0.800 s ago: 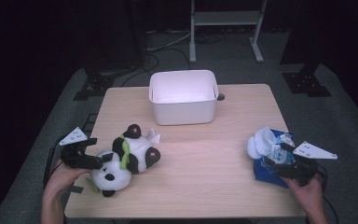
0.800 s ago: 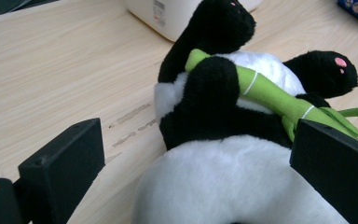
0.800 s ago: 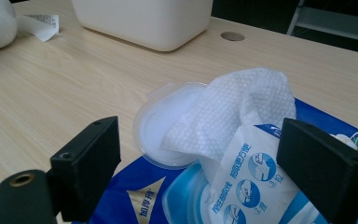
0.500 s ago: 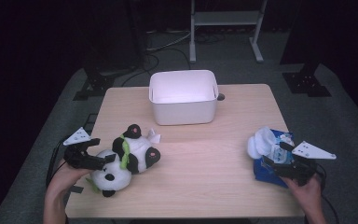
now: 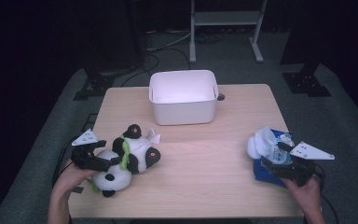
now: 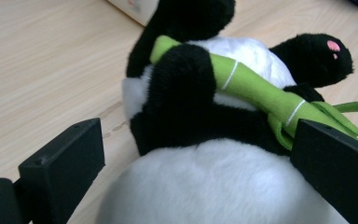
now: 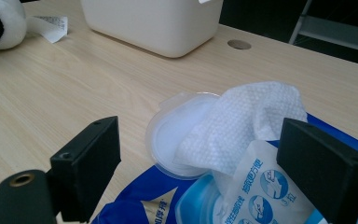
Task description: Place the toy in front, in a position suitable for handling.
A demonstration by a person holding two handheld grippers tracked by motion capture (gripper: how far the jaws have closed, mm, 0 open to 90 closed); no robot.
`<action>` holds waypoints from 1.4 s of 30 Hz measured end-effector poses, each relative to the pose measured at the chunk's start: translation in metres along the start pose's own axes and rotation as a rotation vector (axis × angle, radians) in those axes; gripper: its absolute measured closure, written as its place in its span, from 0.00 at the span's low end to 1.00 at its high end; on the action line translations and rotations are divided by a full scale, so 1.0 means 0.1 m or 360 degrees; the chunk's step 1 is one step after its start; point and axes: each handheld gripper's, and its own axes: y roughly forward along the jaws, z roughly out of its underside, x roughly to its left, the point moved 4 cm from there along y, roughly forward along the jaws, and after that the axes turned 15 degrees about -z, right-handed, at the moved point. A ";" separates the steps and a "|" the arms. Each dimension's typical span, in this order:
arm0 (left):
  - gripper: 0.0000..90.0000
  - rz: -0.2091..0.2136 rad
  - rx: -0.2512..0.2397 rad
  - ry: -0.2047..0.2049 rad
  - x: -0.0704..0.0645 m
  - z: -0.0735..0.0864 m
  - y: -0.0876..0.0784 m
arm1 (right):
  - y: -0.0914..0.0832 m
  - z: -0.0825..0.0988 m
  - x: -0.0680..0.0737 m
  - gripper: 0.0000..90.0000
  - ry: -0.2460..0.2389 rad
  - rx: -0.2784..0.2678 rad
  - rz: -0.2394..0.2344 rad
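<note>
Panda plush (image 5: pixel 128 158) between left hand-held gripper (image 5: pixel 103 163) jaws — unpinched.

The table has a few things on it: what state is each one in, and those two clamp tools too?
Panda plush: lying on its side, green bamboo stick across its body.
White bin: upright, open top.
Wet wipes pack: lid flipped open, one wipe pulled partway out.
Left gripper: open, jaws either side of the panda.
Right gripper: open, jaws either side of the wipe.
</note>
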 end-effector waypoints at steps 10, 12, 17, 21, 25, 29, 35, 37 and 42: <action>0.06 0.0041 0.0002 0.0044 -0.09 -0.03 0.07 | 0.02 0.01 0.01 0.14 -0.0007 0.0020 -0.0005; 0.06 0.0041 0.0017 0.0036 -0.09 -0.04 0.08 | 0.03 0.01 0.01 0.14 -0.0012 0.0032 -0.0005; 0.13 0.0089 0.0030 0.0015 -0.10 -0.03 0.11 | 0.05 0.01 0.03 0.14 -0.0023 0.0045 -0.0014; 0.23 0.0156 0.0020 0.0010 -0.11 -0.02 0.12 | 0.06 0.01 0.04 0.14 -0.0034 0.0057 -0.0012; 0.37 0.0090 -0.0004 0.0025 -0.09 -0.05 0.10 | 0.08 0.01 0.05 0.14 -0.0037 0.0063 -0.0019; 0.57 -0.0007 -0.0047 0.0048 -0.08 -0.10 0.08 | 0.08 0.01 0.06 0.14 -0.0044 0.0070 -0.0018; 0.79 -0.0052 -0.0076 0.0064 -0.07 -0.11 0.07 | 0.08 0.00 0.06 0.14 -0.0052 0.0071 -0.0011; 0.81 -0.0047 -0.0084 0.0064 -0.07 -0.11 0.06 | 0.08 0.00 0.07 0.14 -0.0050 0.0070 -0.0010; 0.86 0.0006 -0.0110 0.0057 -0.06 -0.11 0.07 | 0.09 -0.04 0.10 0.14 -0.0092 0.0069 -0.0012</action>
